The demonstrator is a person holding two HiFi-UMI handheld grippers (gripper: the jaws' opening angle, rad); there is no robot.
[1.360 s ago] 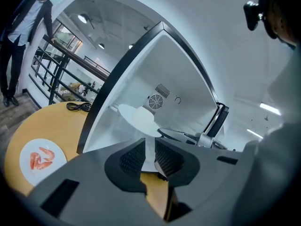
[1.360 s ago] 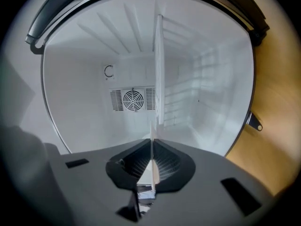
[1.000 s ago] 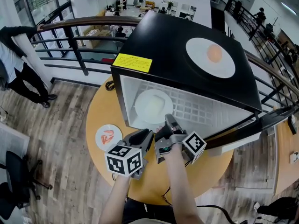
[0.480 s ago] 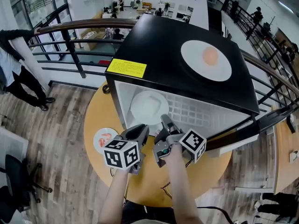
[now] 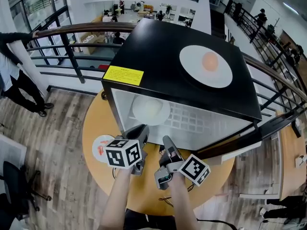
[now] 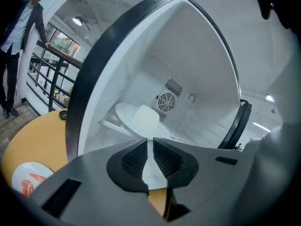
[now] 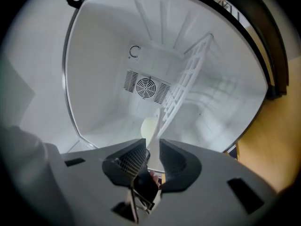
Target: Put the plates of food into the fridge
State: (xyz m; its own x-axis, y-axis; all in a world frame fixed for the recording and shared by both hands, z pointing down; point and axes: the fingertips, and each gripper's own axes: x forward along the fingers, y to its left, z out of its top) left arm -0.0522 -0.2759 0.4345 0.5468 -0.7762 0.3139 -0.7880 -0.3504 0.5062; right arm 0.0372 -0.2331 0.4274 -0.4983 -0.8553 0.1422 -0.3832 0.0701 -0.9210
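A black mini fridge (image 5: 158,51) stands open on a round wooden table (image 5: 96,123). On its wire shelf rests a white plate of pale food (image 5: 150,110), also seen in the left gripper view (image 6: 136,119). A second white plate with orange food (image 5: 206,66) lies on the fridge's top. A small plate with red food (image 5: 102,147) sits on the table at the left. My left gripper (image 5: 139,133) hangs in front of the opening, its jaws closing on nothing. My right gripper (image 5: 168,145) is beside it, jaws opening, with nothing between them.
The fridge door (image 5: 230,145) hangs open to the right. A yellow label (image 5: 123,74) marks the fridge's top. A fan grille (image 7: 146,86) is on the back wall, beside the wire shelf (image 7: 181,93). A railing (image 5: 67,47) and a standing person (image 5: 12,75) are behind the table.
Both grippers have drawn back from the fridge opening toward me. The right jaws have parted and the left jaws have narrowed. The pale plate stays on the shelf.
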